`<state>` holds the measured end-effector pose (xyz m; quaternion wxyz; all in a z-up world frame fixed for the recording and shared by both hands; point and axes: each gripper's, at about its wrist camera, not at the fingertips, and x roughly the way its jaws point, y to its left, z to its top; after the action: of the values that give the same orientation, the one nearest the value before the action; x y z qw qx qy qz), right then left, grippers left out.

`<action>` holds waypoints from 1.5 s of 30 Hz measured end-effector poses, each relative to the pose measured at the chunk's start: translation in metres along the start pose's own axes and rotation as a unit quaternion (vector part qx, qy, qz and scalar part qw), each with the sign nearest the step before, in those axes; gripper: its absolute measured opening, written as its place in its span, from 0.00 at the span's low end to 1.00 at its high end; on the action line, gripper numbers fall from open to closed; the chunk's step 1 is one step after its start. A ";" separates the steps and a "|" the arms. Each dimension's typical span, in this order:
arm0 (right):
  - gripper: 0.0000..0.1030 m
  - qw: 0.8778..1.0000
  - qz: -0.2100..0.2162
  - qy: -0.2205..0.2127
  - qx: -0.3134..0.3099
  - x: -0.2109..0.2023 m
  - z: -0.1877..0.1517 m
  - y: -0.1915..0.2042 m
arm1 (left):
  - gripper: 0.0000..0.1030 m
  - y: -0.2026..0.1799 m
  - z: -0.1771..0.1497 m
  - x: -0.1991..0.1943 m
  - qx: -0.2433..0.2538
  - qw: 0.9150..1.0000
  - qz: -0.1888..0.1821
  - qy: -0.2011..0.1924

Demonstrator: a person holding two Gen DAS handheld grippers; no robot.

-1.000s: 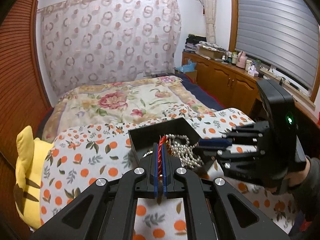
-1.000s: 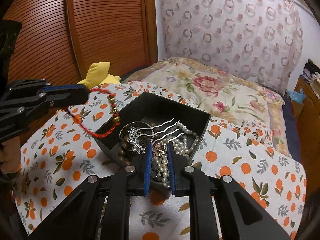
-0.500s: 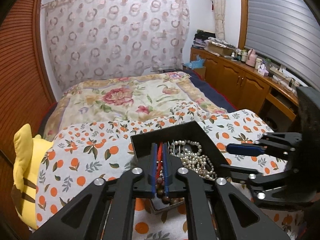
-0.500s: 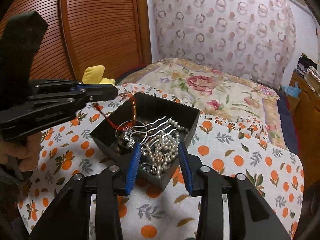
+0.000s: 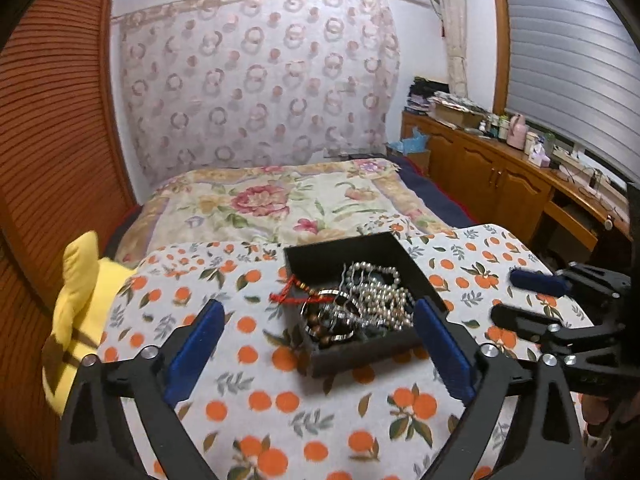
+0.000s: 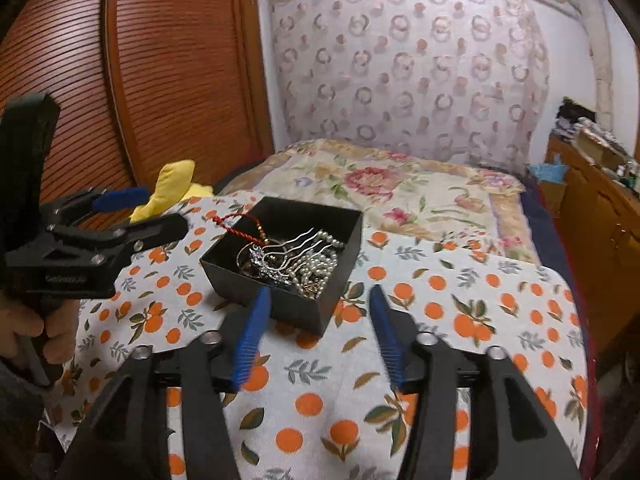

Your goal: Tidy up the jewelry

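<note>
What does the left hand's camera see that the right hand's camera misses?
Only the left wrist view shows the window blind and the long wooden cabinet with bottles on it. Only the right wrist view shows the person's hand gripping the left tool, and the silver hair comb. Both show the black box of jewelry, its pearl necklace, the red cord bracelet draped over its rim, and the orange-print cloth.

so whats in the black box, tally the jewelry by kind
red cord bracelet, partly over the rim: 1
pearl strand: 1, maybe more, tangled
silver hair comb: 1
silver bangle: at least 1
Total: about 4 in the black box
</note>
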<state>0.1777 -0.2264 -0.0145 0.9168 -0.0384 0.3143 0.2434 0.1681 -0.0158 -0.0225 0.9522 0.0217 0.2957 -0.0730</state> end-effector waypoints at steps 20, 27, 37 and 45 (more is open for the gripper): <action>0.98 0.991 -0.082 -0.097 0.035 -0.107 -0.033 0.027 | 0.93 -0.017 -0.051 -0.098 -0.016 0.999 0.038 -0.031; 0.98 0.988 -0.097 -0.110 0.049 -0.124 -0.046 0.026 | 0.93 -0.020 -0.062 -0.112 -0.023 0.998 0.039 -0.035; 0.98 0.987 -0.104 -0.108 0.058 -0.118 -0.054 0.023 | 0.93 -0.021 -0.065 -0.116 -0.024 0.998 0.044 -0.042; 0.98 0.987 -0.103 -0.105 0.059 -0.115 -0.055 0.022 | 0.93 -0.019 -0.065 -0.119 -0.027 0.998 0.045 -0.044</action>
<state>0.0581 -0.2675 0.0120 0.9655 0.0094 0.2250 0.1309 0.0321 -0.0137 -0.0085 0.9669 0.0056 0.2541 -0.0229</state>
